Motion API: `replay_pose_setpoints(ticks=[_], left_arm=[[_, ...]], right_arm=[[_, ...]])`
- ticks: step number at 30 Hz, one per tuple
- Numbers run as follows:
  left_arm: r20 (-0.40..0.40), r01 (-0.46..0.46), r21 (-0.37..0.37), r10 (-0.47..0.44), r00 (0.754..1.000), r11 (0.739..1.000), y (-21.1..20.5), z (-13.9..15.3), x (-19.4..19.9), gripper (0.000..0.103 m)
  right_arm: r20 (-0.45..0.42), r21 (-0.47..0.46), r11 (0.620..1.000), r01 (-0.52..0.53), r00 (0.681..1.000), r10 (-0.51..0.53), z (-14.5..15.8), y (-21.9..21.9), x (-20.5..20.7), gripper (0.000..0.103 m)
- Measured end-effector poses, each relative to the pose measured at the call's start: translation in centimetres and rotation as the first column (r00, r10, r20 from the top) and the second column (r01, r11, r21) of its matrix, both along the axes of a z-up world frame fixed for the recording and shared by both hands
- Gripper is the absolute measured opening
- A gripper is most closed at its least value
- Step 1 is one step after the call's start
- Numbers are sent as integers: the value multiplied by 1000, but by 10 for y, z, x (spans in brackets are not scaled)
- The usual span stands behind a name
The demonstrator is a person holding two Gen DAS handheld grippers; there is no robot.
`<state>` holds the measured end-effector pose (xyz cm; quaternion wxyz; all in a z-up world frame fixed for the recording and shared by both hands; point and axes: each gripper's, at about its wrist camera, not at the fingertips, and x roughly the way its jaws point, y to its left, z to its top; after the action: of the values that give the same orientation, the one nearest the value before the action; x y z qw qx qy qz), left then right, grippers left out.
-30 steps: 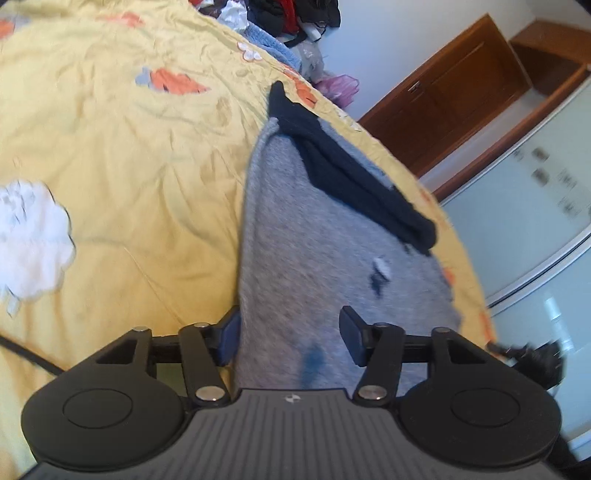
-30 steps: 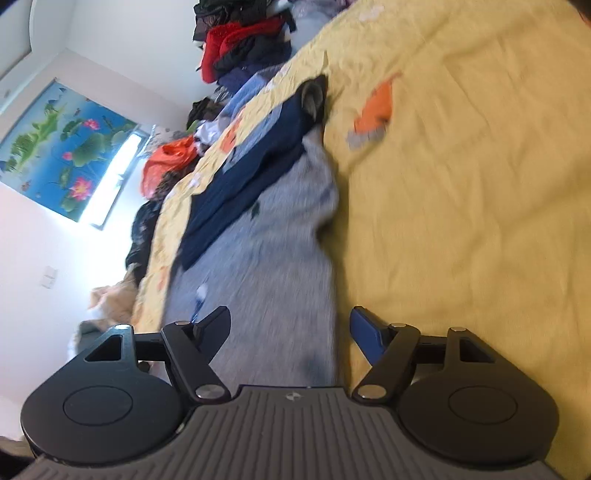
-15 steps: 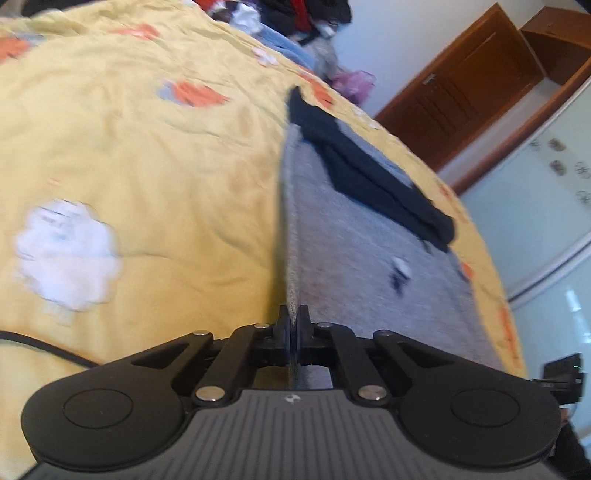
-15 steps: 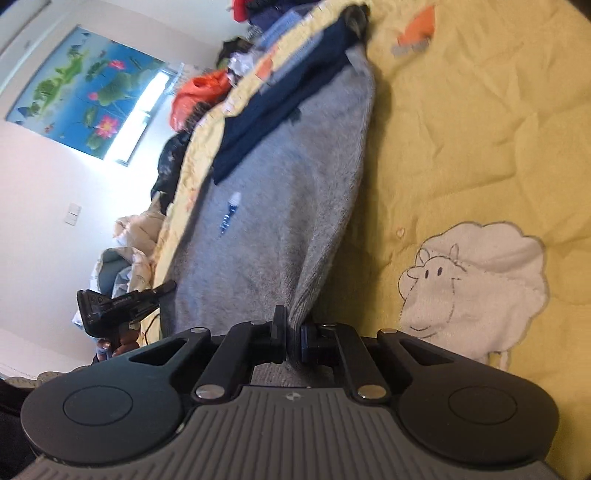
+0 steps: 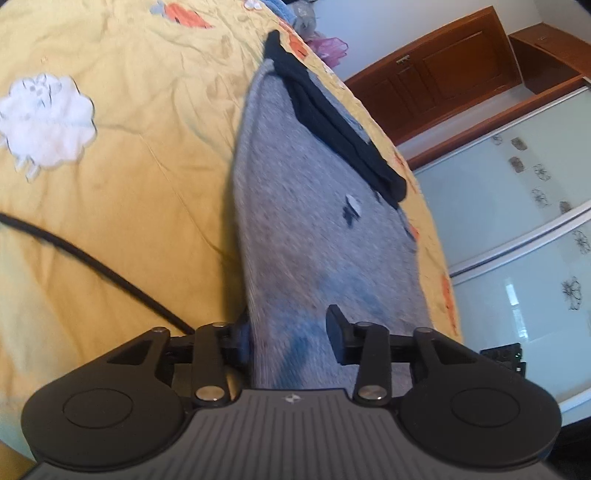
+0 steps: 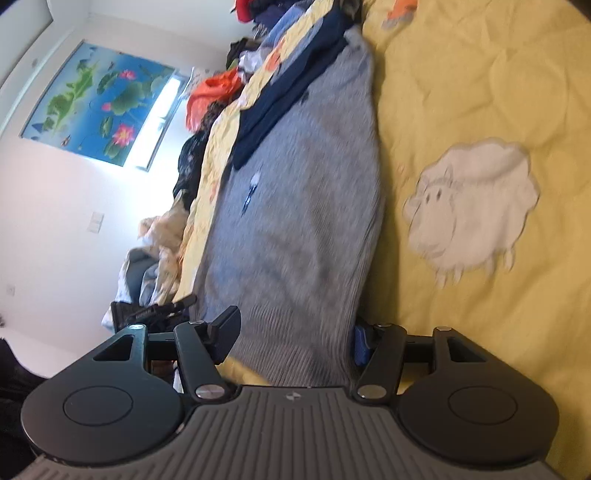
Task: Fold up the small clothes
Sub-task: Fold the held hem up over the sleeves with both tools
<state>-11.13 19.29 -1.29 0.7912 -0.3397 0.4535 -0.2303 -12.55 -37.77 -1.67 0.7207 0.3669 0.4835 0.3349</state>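
Grey ribbed knit garment (image 5: 317,221) flat on yellow quilted bedspread (image 5: 129,110), long axis running away from both tools toward its dark navy band (image 5: 332,122). Near hem lies between both sets of jaws. Left gripper (image 5: 290,332) and right gripper (image 6: 293,332) jaws apart and opening, pads clear of cloth, equally near hem.

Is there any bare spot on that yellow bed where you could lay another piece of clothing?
Yes: the yellow bedspread lies bare beside the grey sweater, around the white sheep patch. In the left view a black cable crosses it. The far end is crowded with a clothes pile.
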Motion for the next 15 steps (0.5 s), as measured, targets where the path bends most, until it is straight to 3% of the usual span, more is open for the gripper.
replay_pose_setpoints(ticks=[2, 3, 4, 5, 6, 9, 12, 15], left_arm=[[-1, 14, -7, -14, 1000, 1000, -8, -2, -3, 38], [-4, 20, 1, -20, 1000, 1000, -12, -1, -3, 34], [-16, 33, 28, -33, 999, 999, -18, -2, -1, 9], [-33, 42, 73, -40, 999, 996, -24, -4, 0, 5], [-23, 37, 82, -35, 999, 996, -24, -2, -1, 4], [23, -4, 190, 0, 1000, 982, -10, 12, -8, 4], [42, -72, 205, 64, 997, 976, 26, 23, -16, 4], [47, -63, 188, 55, 997, 980, 31, 25, -18, 4]], right_arm=[[-6, 14, 1000, -24, 1000, 24, -3, 8, -5, 59], [-16, 13, 999, -30, 999, 31, -5, 12, -5, 49], [-31, -3, 999, -42, 999, 42, -9, 18, -6, 31], [-39, -29, 998, -61, 997, 60, -12, 23, -6, 20], [-38, -49, 996, -76, 997, 74, -14, 27, -8, 15], [-2, -33, 997, -72, 997, 72, -6, 24, -20, 15], [3, -45, 998, -54, 999, 54, -3, 13, -31, 15], [-17, -24, 999, -25, 1000, 25, -15, 8, -30, 15]])
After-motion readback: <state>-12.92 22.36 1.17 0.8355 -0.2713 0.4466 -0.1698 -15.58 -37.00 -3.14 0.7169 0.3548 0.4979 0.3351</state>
